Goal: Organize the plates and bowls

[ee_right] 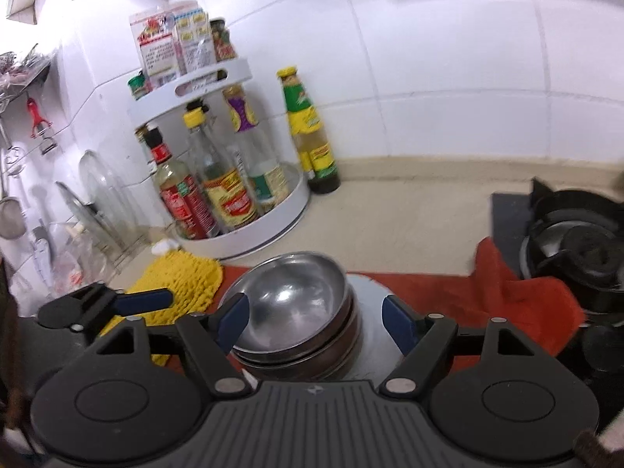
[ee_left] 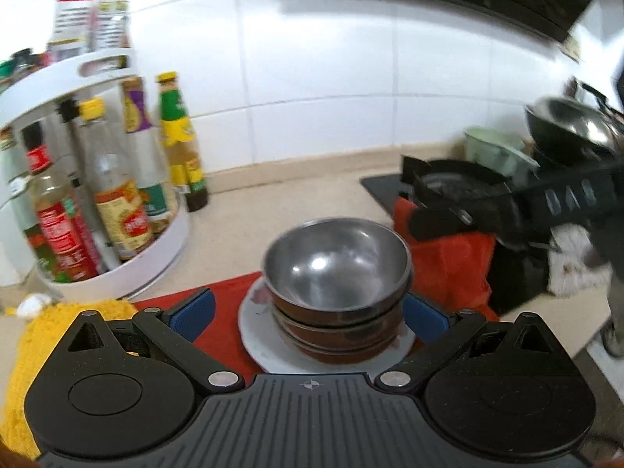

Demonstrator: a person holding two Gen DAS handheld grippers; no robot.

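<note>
Left wrist view: the left gripper (ee_left: 308,314) stands wide open, its blue pads (ee_left: 194,313) at either side of a stack of bowls (ee_left: 337,292) and apart from it, holding nothing. The stack is in the centre of the picture: a steel bowl on top, brown-rimmed ones nested beneath. It sits on a white plate (ee_left: 257,335), which lies on a red cloth (ee_left: 226,304). At 9 o'clock from the stack lies a yellow mat (ee_left: 58,319), and at 10 o'clock a white turntable rack (ee_left: 128,273) carries sauce bottles, with one green-labelled bottle (ee_left: 179,140) standing just beside it on the counter (ee_left: 273,202). At 3 o'clock the right gripper (ee_left: 518,202) shows as a blurred black shape in front of the stove (ee_left: 440,187), with a wok (ee_left: 565,128) beyond it at 2 o'clock.

Right wrist view: the right gripper (ee_right: 316,321) is also open, about mid-width (nothing is pinched). Its left pad (ee_right: 234,321) overlaps the rim of the bowls (ee_right: 296,304), though contact cannot be told through the blur; its right pad hangs over the plate (ee_right: 370,292), clear of the stack. At 9 o'clock one finger of the left gripper (ee_right: 144,301) pokes in above the mat (ee_right: 183,277). The rack (ee_right: 265,226) stands at 11 o'clock, the bottle (ee_right: 312,132) at 12, the cloth (ee_right: 487,284) and the stove (ee_right: 577,234) at 3. Pot lids (ee_right: 97,195) lean on the wall at 9 o'clock.
</note>
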